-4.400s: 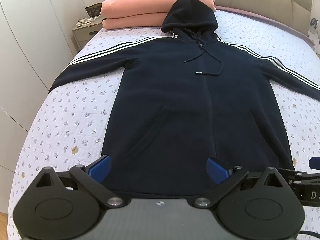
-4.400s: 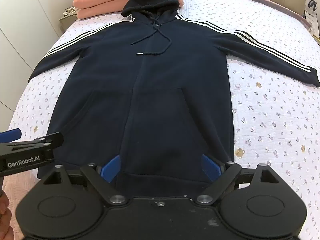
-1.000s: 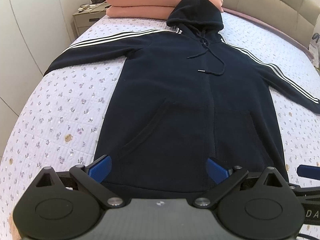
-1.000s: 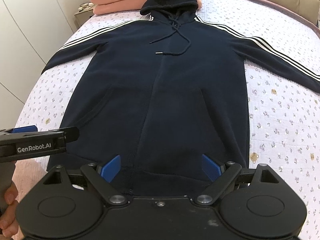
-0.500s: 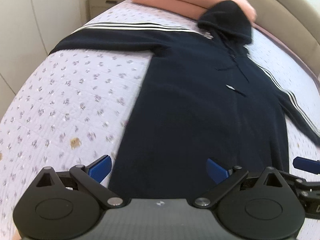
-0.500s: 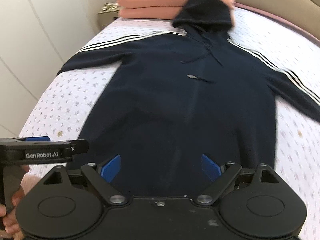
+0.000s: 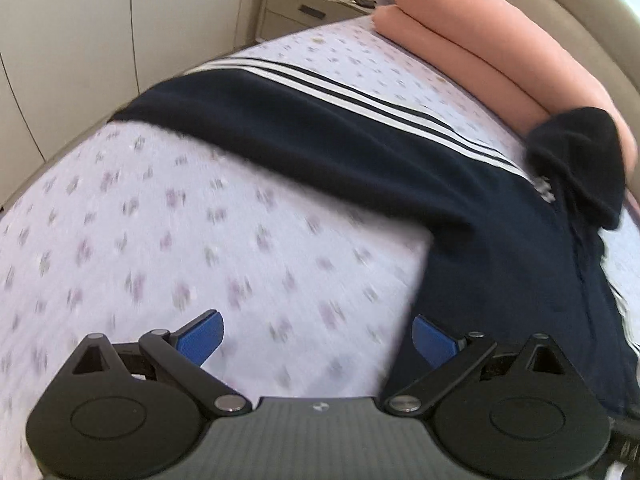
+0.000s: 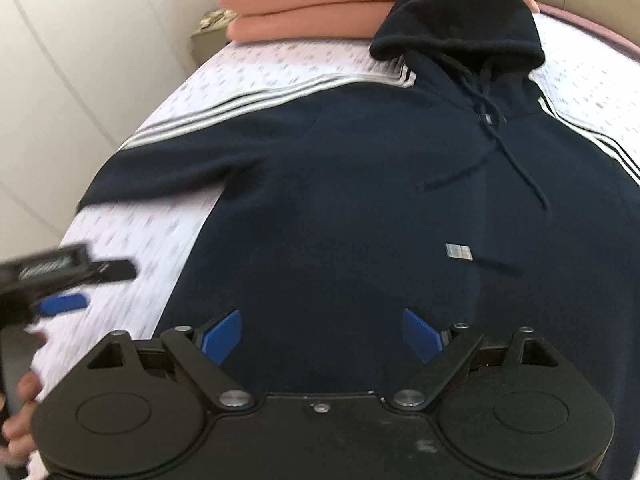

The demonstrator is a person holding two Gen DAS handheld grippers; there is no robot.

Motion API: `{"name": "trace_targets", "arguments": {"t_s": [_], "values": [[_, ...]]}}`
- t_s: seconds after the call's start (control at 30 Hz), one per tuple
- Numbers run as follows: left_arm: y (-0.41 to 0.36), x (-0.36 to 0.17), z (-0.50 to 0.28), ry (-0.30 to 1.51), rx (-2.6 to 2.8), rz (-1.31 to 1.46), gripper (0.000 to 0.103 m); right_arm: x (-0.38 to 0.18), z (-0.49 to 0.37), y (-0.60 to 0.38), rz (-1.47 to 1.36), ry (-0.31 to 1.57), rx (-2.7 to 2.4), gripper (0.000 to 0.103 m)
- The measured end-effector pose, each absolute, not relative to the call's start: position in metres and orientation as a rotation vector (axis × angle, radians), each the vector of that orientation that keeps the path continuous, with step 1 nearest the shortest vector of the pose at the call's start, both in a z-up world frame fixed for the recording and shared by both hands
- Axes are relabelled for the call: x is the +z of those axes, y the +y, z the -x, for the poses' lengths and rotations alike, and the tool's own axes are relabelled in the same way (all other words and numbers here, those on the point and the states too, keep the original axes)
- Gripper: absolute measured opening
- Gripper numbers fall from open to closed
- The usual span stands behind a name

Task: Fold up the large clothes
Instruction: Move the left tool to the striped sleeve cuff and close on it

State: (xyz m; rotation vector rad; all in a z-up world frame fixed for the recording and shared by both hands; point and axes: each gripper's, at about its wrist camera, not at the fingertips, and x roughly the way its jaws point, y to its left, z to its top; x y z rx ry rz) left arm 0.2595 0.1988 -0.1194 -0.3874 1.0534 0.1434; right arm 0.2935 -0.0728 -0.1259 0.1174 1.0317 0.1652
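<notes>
Lying flat, face up on the bed (image 7: 168,216), the hoodie (image 8: 360,208) has its sleeve (image 7: 304,128) stretched sideways. Both the left gripper (image 7: 316,334) and right gripper (image 8: 322,334) are spread, holding nothing. Likely best: pinch the sleeve at the cuff, fold it straight across the chest.

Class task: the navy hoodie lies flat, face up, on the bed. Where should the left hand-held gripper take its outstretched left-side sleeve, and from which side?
Grip the sleeve at its cuff end, approaching from the bed's left edge; it lies flat and straight, so the open left hand-held gripper can pinch it there.
</notes>
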Motion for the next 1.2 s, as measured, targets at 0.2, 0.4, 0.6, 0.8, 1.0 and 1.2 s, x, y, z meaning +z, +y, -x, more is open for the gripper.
{"name": "trace_targets", "arguments": {"t_s": [0.2, 0.4, 0.6, 0.8, 1.0, 1.2], "values": [[0.206, -0.148, -0.285, 1.004, 0.154, 0.287, 0.103, -0.167, -0.348, -0.056, -0.075, 1.004, 0.162, 0.103], [0.186, -0.160, -0.288, 0.970, 0.166, 0.110, 0.103, -0.183, -0.363, -0.045, -0.040, 0.978, 0.143, 0.103], [0.237, -0.147, -0.294, 0.881, 0.060, 0.430, 0.098, -0.187, -0.367, -0.056, -0.101, 0.972, 0.178, 0.103], [0.303, -0.157, -0.323, 0.765, 0.208, 0.587, 0.097, -0.173, -0.419, -0.047, -0.175, 0.918, 0.095, 0.103], [0.327, -0.164, -0.365, 0.709, 0.208, 0.551, 0.103, -0.174, -0.494, -0.009, -0.077, 0.882, 0.029, 0.103], [0.329, -0.174, -0.388, 0.647, 0.237, 0.463, 0.093, -0.180, -0.489, 0.006, 0.007, 0.857, 0.013, 0.103]]}}
